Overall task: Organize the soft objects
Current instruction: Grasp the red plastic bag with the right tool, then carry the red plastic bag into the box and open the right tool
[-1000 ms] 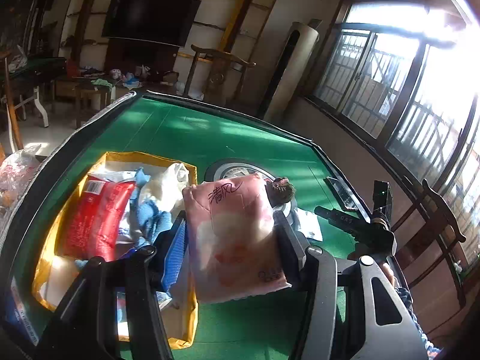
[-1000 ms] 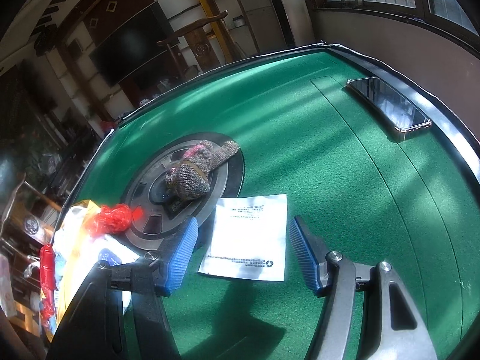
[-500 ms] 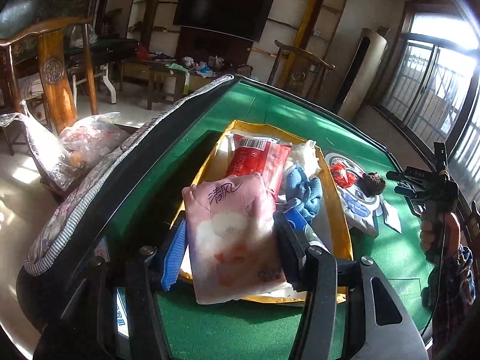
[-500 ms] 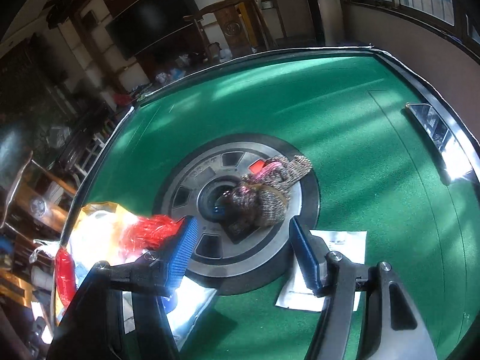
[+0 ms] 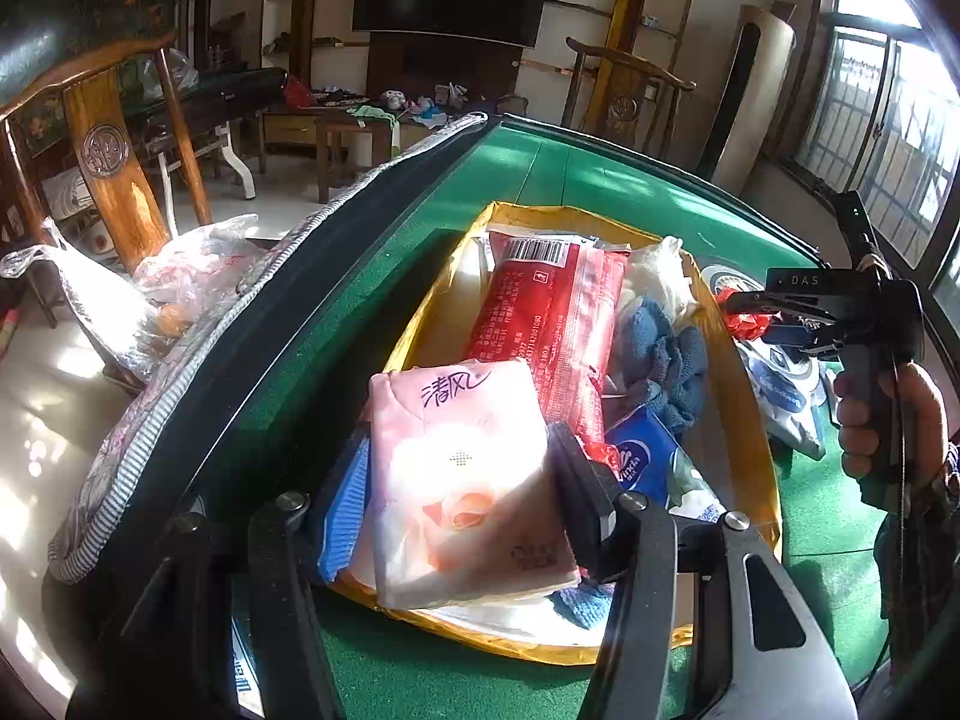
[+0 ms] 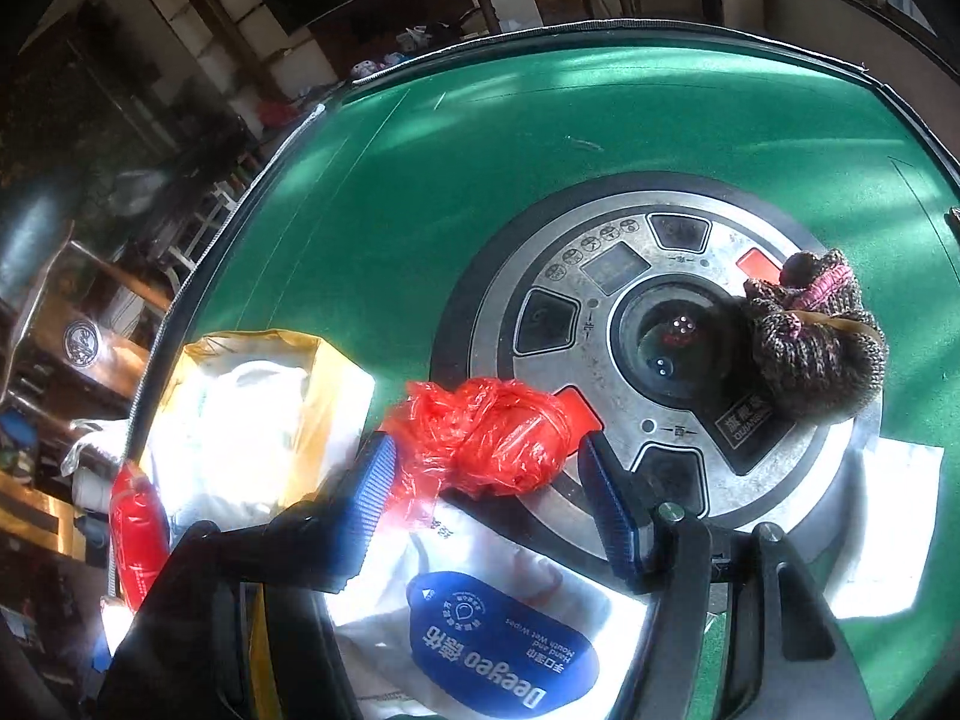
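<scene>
My left gripper [image 5: 459, 456] is shut on a pink tissue pack [image 5: 456, 516], held over the near end of a yellow tray [image 5: 744, 420]. In the tray lie a red pack [image 5: 546, 324], a blue cloth [image 5: 666, 354] and a blue tissue pack [image 5: 636, 462]. My right gripper [image 6: 486, 450] is open and points down at a crumpled red plastic bag [image 6: 486, 420], which sits between its fingertips without being pressed. A wet-wipes pack [image 6: 498, 648] lies under that gripper. A knitted brown item [image 6: 816, 348] rests on the round metal panel [image 6: 600, 324].
The green table has a raised padded edge [image 5: 198, 372] on the left. Beyond it stand a wooden chair [image 5: 108, 168] and a clear plastic bag [image 5: 120, 300]. A white paper sheet [image 6: 888, 528] lies right of the panel. A hand [image 5: 882, 420] holds the right gripper.
The left gripper swung left and down with the pink pack, from near the table's centre to the tray's near end. The right gripper moved left from the paper sheet to the red bag.
</scene>
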`<move>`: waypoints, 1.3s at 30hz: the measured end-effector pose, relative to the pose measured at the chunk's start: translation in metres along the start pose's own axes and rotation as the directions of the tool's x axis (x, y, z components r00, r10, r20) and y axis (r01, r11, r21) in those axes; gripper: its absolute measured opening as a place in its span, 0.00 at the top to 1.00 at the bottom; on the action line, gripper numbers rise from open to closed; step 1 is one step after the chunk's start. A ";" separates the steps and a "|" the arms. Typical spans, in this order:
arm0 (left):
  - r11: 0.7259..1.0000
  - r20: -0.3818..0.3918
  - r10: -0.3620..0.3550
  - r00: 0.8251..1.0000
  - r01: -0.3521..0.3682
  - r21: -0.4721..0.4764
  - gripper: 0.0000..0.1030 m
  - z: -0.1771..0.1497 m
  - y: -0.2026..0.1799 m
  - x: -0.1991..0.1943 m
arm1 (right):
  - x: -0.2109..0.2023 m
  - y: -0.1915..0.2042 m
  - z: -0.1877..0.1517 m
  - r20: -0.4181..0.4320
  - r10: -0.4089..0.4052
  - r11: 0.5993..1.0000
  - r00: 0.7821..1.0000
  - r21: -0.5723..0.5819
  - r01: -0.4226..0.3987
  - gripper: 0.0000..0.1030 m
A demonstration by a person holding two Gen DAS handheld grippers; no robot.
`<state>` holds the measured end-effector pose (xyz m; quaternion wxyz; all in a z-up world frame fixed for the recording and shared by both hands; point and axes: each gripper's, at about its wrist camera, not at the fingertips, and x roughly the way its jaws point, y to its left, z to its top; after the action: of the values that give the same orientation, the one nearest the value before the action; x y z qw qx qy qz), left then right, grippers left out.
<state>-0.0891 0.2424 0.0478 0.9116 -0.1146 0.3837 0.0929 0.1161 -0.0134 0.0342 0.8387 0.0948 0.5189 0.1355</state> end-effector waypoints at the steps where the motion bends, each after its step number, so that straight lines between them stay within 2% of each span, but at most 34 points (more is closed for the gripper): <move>1: 1.000 0.004 0.002 1.000 -0.002 0.005 0.47 0.000 -0.001 -0.001 | 0.004 0.001 0.000 -0.011 -0.001 1.000 1.000 0.005 0.001 0.46; 2: 1.000 0.009 -0.002 1.000 0.002 0.008 0.47 -0.001 -0.001 -0.002 | 0.006 0.002 -0.001 -0.019 -0.004 1.000 1.000 0.008 0.004 0.55; 7: 1.000 0.050 -0.011 0.999 0.011 -0.008 0.47 -0.001 0.003 -0.015 | 0.000 -0.004 -0.007 0.011 0.025 1.000 1.000 0.000 -0.025 0.66; 10: 1.000 0.089 -0.004 0.996 0.006 -0.025 0.45 0.000 0.007 -0.029 | -0.012 -0.010 -0.008 0.050 0.025 1.000 0.998 0.004 -0.025 0.67; 13: 0.999 0.132 0.014 0.991 -0.009 -0.039 0.40 0.000 0.010 -0.042 | -0.035 -0.013 -0.011 0.100 0.037 0.999 0.994 -0.005 -0.037 0.67; 16: 0.998 0.157 0.019 0.987 -0.010 -0.061 0.40 0.000 0.014 -0.052 | -0.061 -0.010 -0.021 0.123 0.093 0.995 0.988 -0.029 -0.090 0.67; 21: 0.997 0.175 0.016 0.984 -0.002 -0.080 0.40 -0.005 0.015 -0.061 | -0.091 0.025 -0.058 0.083 0.206 0.967 0.975 -0.172 -0.189 0.67; 26: 0.997 0.165 0.014 0.986 -0.002 -0.077 0.40 -0.013 0.011 -0.064 | -0.093 0.066 -0.096 0.012 0.276 0.918 0.961 -0.298 -0.260 0.67; 31: 0.999 0.173 0.021 0.985 -0.012 -0.050 0.40 -0.019 0.005 -0.076 | -0.078 0.097 -0.126 -0.009 0.251 0.896 0.968 -0.376 -0.236 0.67; 39: 0.999 0.186 0.039 0.982 -0.036 -0.023 0.39 -0.024 -0.001 -0.085 | -0.055 0.109 -0.139 -0.052 0.219 0.902 0.974 -0.371 -0.222 0.64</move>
<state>-0.1636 0.2280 0.0935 0.9404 -0.1070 0.2978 0.1242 -0.0465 0.0745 0.0520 0.8183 -0.0096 0.4730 0.3265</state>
